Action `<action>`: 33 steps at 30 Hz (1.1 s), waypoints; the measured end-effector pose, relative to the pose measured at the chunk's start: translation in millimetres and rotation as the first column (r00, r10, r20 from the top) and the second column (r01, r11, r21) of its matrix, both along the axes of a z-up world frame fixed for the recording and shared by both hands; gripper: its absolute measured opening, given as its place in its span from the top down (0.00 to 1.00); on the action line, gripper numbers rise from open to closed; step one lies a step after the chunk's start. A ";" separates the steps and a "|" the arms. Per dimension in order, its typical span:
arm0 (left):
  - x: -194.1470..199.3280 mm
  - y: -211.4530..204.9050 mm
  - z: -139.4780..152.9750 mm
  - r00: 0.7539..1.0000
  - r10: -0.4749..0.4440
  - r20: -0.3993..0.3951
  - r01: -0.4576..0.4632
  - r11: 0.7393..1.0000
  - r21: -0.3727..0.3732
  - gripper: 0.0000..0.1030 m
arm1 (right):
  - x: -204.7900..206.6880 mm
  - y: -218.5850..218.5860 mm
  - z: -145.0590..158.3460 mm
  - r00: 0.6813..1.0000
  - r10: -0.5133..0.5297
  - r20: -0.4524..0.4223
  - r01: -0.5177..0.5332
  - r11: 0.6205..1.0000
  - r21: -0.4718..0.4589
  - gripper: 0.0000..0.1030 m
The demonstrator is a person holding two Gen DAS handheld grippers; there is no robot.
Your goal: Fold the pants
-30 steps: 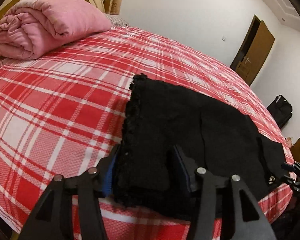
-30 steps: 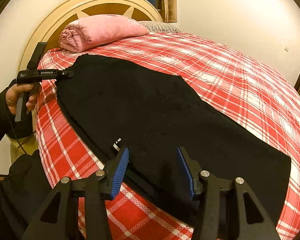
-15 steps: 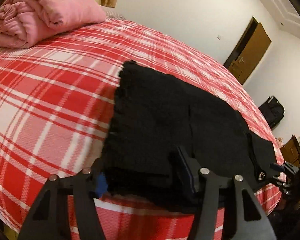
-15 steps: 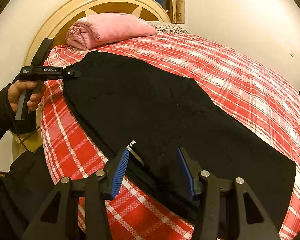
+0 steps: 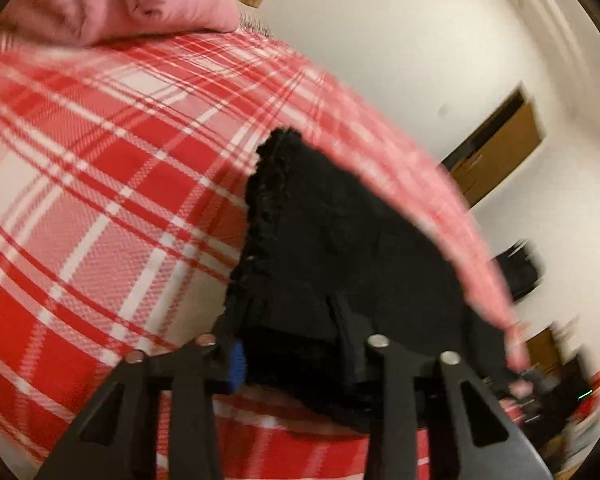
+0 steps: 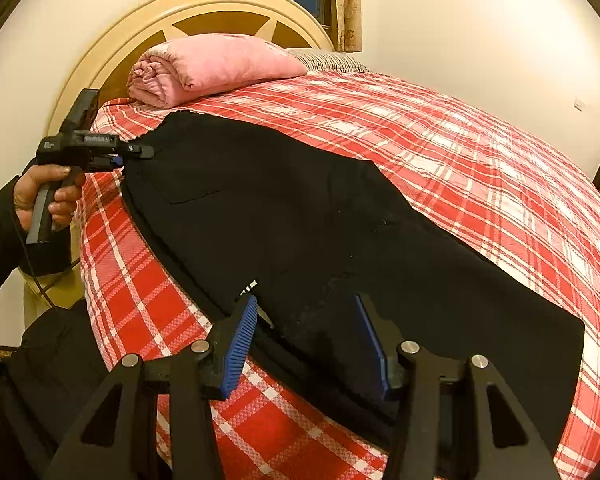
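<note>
Black fabric pants (image 6: 320, 220) are shown lying flat along the near edge of the red plaid bed (image 6: 480, 152), unfolded, the frayed cuff pinched in the left hand-held gripper (image 5: 288, 344) while the right hand-held gripper (image 6: 306, 340) is held wide open, empty, over the waist.

Black pants (image 6: 300, 216) lie on a red-and-white plaid bedspread (image 6: 460, 152). The rolled blanket (image 6: 212, 66) is pink, the headboard (image 6: 100, 68) cream and brown, the gripper pads (image 6: 242, 344) blue.
</note>
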State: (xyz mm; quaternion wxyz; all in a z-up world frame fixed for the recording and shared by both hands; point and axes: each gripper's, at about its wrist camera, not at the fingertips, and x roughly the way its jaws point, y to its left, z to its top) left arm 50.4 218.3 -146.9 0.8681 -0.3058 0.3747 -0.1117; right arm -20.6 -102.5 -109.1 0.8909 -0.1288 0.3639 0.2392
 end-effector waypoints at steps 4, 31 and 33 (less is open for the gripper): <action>-7.1 -6.7 20.4 0.995 -0.010 0.097 0.014 0.999 -0.033 0.83 | 1.3 -1.3 0.0 1.000 -0.006 -0.002 0.006 1.000 -0.004 0.50; -38.6 -4.4 -30.4 0.992 0.125 -0.017 -0.125 0.968 -0.218 0.36 | -3.0 0.0 -2.6 1.000 -0.016 0.009 0.016 1.000 0.010 0.50; -34.7 1.6 -35.4 0.988 0.156 0.004 -0.149 0.948 -0.281 0.35 | -3.6 1.6 -3.3 1.000 -0.012 0.012 0.012 1.000 0.001 0.50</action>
